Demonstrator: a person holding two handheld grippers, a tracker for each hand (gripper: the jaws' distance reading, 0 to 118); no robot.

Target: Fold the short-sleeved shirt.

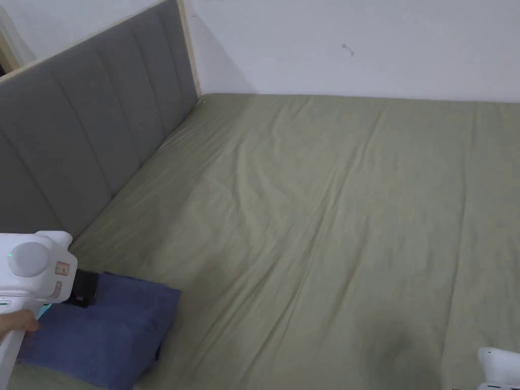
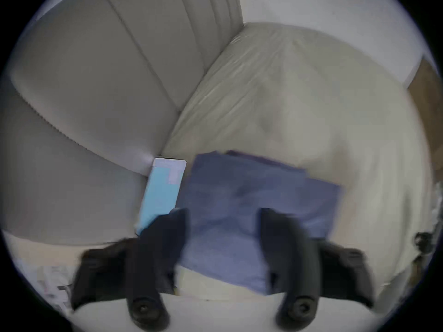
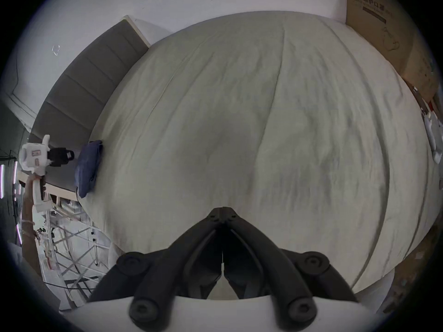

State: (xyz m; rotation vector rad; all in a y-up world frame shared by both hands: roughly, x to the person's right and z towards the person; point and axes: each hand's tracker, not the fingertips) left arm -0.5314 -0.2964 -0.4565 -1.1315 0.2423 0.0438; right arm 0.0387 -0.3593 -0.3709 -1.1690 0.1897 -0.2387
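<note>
A blue short-sleeved shirt (image 1: 101, 330) lies folded into a compact rectangle at the near left corner of the bed, close to the headboard. My left gripper (image 2: 223, 217) hovers just above the shirt (image 2: 239, 208) with its jaws apart and nothing between them. In the head view the left gripper (image 1: 84, 289) sits over the shirt's left edge, held by a hand. My right gripper (image 3: 223, 209) is over the bed's near edge, jaws pressed together and holding nothing. From there the shirt (image 3: 88, 167) and the left gripper (image 3: 60, 156) show far to the left.
The bed carries an olive-green sheet (image 1: 330, 218) with long creases. A grey padded headboard (image 1: 76, 142) runs along the left. A light blue flat rectangular object (image 2: 160, 193) lies between shirt and headboard. A cardboard box (image 3: 388, 25) stands past the bed's far right.
</note>
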